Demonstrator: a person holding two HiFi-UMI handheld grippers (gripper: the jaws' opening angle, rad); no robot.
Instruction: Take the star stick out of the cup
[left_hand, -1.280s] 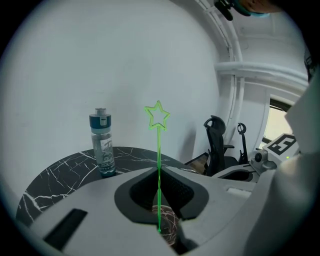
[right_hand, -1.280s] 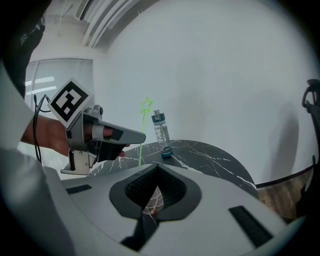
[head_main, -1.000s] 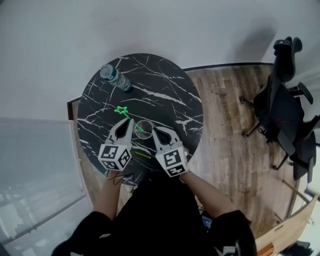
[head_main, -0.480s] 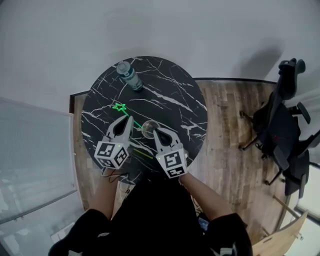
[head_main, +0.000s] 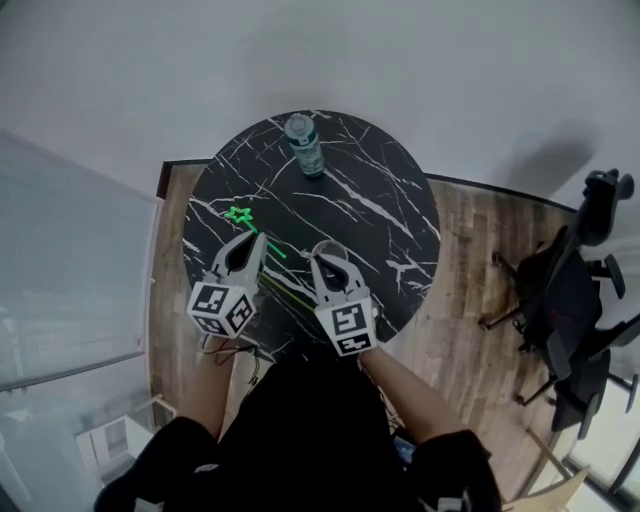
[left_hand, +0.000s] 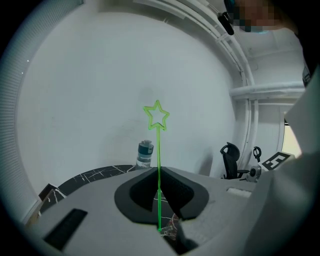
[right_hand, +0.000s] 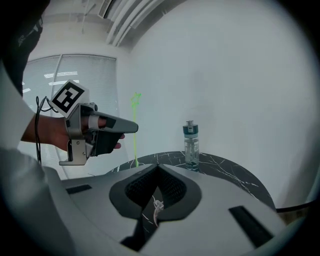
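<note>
The left gripper (left_hand: 159, 172) has its jaws clamped on the shaft of the thin green star-topped plastic stick (left_hand: 157, 114), holding it upright and apparently clear of the clear glass cup (head_main: 330, 247). The right gripper (right_hand: 157, 167) has its jaws closed on the cup wall, probably to steady it on the round black marble-patterned table (head_main: 385, 205).

Green star stick (head_main: 256, 231), black white-veined table (head_main: 385, 200)

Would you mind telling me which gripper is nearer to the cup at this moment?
Right. The right gripper grips the cup at its rim; the left gripper is off to the cup's left, holding the star stick clear of it.
</note>
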